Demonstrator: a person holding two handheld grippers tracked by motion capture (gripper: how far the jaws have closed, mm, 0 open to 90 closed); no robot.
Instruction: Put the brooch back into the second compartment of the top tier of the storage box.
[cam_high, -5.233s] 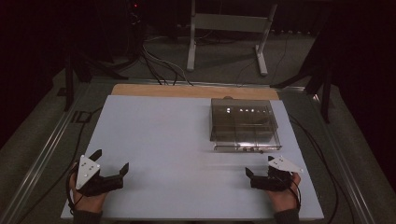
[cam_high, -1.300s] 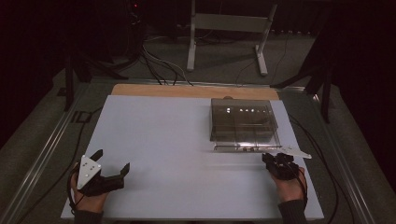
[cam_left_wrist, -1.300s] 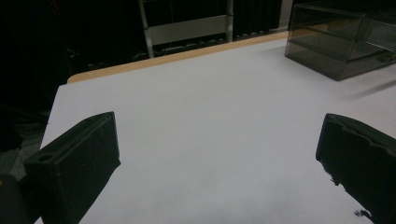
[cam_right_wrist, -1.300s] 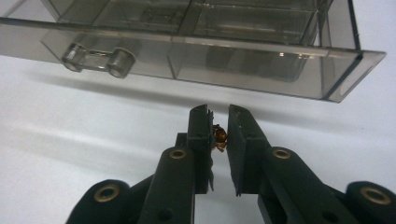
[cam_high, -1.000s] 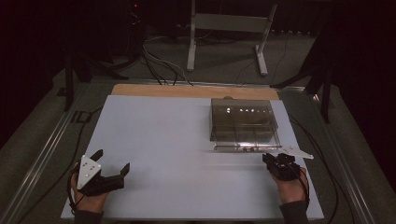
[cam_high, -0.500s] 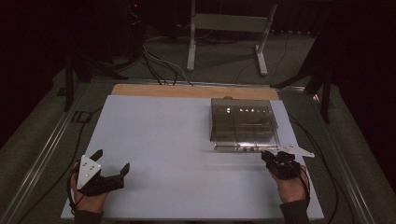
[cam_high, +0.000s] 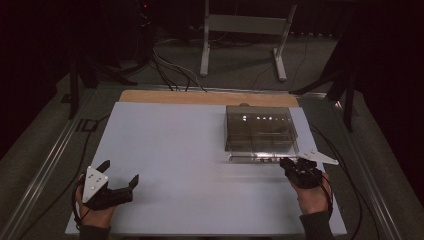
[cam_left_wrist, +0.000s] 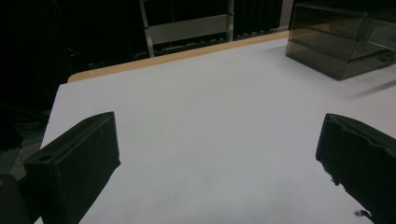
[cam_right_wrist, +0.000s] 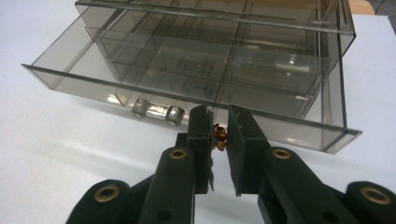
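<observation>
landmark: smoky clear plastic drawer box (cam_high: 259, 129), sits on the white table top (cam_high: 175, 150), toward its far right part
drawer: bottom drawer (cam_right_wrist: 154, 88) of the box pulled out toward the person, inner dividers visible, looks empty as far as can be told
knob: two small clear knobs (cam_right_wrist: 156, 112) on the drawer front, left of the right gripper's jaws in the right gripper view
small thing: tiny amber/brown object (cam_right_wrist: 219, 136), sits between the right gripper's jaws just in front of the drawer's front edge; too small to say what it is
right gripper: right gripper (cam_right_wrist: 218, 128) right at the near right corner of the box, tips up against the drawer front in the high view (cam_high: 295, 167)
right jaws: nearly together, narrow gap, pinched on the small amber object; both inner faces seem to touch it
right hand: hand (cam_high: 312, 192) behind the gripper, near side of the box, sleeve at the table's near edge
left gripper: left gripper (cam_high: 117, 185) well apart from the box, at the near left of the table, resting low on the surface
left jaws: wide apart, nothing between them, only bare table top (cam_left_wrist: 210, 121) there
box from left gripper view: box (cam_left_wrist: 343, 39) far off, upper right, no contact
wood edge: tan wooden strip (cam_high: 207, 97) along the table's far side, behind the box
</observation>
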